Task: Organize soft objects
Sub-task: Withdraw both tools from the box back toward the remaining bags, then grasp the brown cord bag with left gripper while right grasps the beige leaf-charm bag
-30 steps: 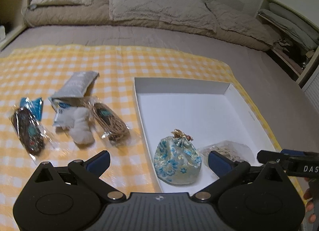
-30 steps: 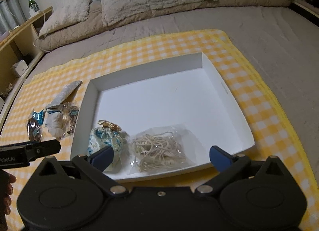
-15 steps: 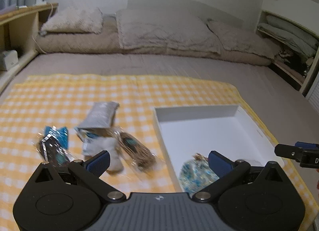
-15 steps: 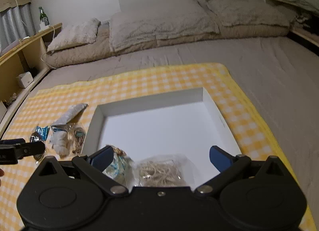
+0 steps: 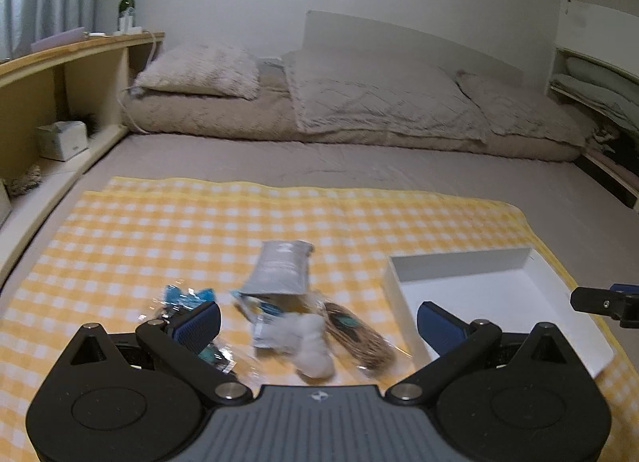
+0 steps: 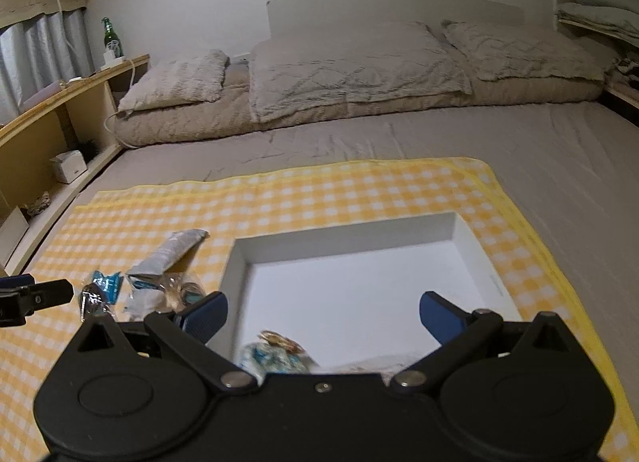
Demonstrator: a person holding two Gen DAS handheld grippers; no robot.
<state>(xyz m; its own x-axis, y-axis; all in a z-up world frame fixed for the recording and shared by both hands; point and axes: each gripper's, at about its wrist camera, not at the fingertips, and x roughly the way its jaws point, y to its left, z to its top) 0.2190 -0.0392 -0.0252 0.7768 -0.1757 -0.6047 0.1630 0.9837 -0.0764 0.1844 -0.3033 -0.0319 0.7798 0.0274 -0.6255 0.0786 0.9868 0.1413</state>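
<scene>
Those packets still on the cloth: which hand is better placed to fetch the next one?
Probably left. The left gripper is open with the packets right between its fingers. The right gripper faces the tray, packets off to its side.

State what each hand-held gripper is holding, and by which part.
Nothing is held. The left hand-held gripper and the right hand-held gripper are both open and empty above the checked cloth.

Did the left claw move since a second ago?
Yes. The left claw pulled back and tipped up: the white cardboard box sits lower in its view, and the wall now shows.
</scene>
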